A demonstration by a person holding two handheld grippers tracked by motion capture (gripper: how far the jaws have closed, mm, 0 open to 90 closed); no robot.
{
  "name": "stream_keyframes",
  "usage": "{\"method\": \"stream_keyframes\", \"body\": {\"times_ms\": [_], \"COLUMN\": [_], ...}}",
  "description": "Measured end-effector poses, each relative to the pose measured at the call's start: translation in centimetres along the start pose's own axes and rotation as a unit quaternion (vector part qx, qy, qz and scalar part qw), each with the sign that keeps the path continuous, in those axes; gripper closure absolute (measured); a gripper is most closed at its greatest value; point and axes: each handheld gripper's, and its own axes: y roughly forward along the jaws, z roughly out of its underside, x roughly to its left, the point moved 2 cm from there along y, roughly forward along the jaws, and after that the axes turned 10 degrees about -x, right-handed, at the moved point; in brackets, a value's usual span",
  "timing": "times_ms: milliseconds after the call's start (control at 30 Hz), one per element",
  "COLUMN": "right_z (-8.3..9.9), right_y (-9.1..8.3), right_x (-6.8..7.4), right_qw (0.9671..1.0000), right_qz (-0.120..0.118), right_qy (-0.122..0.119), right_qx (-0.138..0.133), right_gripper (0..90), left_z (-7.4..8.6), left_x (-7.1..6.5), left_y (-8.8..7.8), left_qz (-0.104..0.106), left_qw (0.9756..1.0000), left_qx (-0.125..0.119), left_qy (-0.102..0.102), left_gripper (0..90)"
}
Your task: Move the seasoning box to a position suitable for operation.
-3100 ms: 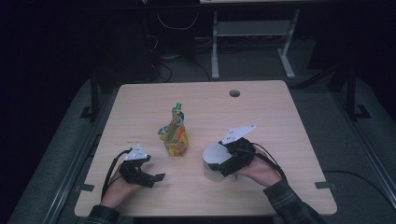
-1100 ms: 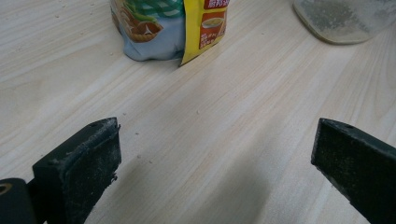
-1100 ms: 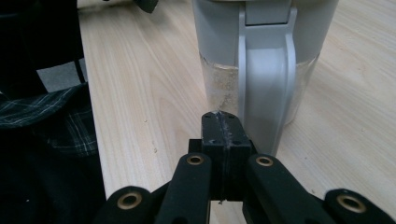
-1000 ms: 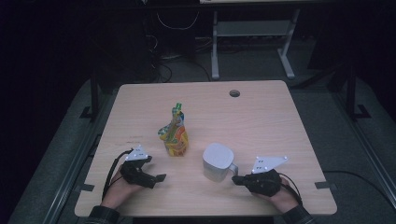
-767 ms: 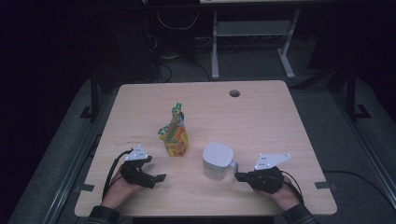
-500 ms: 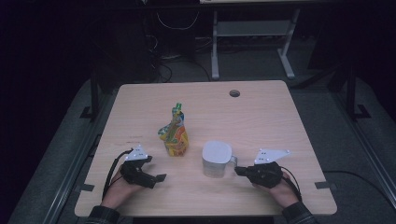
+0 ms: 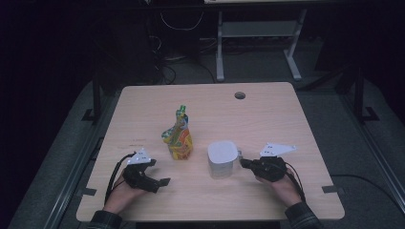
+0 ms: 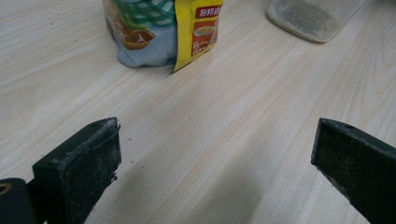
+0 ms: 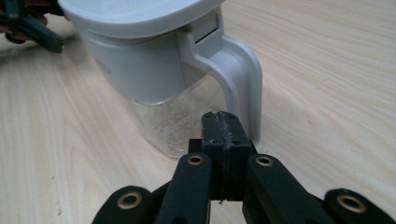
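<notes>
A white-lidded jug [image 7: 222,159] with a clear lower body stands on the wooden table [image 7: 267,114], its handle [image 9: 243,79] turned toward my right gripper [image 7: 243,163]. That gripper lies low on the table with its jaws shut and empty, the tips [image 9: 224,130] just short of the handle; I cannot tell whether they touch it. A colourful spouted pouch [image 7: 179,138] stands upright left of the jug [image 9: 154,70]. My left gripper [image 7: 158,172] rests near the front left, open and empty. It faces the pouch [image 8: 163,28] and the jug [image 8: 313,16], well short of both.
A round cable hole [image 7: 239,95] sits near the table's far edge. A metal frame [image 7: 258,43] and cables stand on the dark floor beyond. Bare tabletop lies between my left gripper's fingers [image 8: 79,168] and the pouch.
My right gripper, beside the jug three seconds ago, had dropped back to the front right. Over the last second it slid left and slightly away toward the handle. The left gripper stayed put.
</notes>
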Motion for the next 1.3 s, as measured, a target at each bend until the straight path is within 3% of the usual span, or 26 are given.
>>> {"method": "stream_keyframes", "body": {"times_ms": [567, 1000, 1300], "right_z": [-1.5, -1.4, -1.0], "right_y": [2.6, 0.0, -0.8], "right_x": [-1.8, -1.2, -2.2], "right_qw": [0.9996, 0.9997, 0.9995], "right_qz": [0.024, 0.019, 0.028], "right_qy": [-0.009, -0.016, -0.015], "right_qx": [-0.011, -0.003, -0.004], "right_gripper": [89.8, 89.7, 89.7], "left_z": [0.0, 0.0, -0.4], "left_x": [-0.1, -0.1, -1.2], "left_y": [-0.2, -0.5, -1.1], "left_qz": [0.002, 0.001, 0.01], "left_qw": [1.0, 1.0, 0.9998], "left_qx": [-0.003, -0.006, -0.018], "left_qy": [-0.001, -0.001, -0.003], "left_gripper": [1.3, 1.3, 1.3]}}
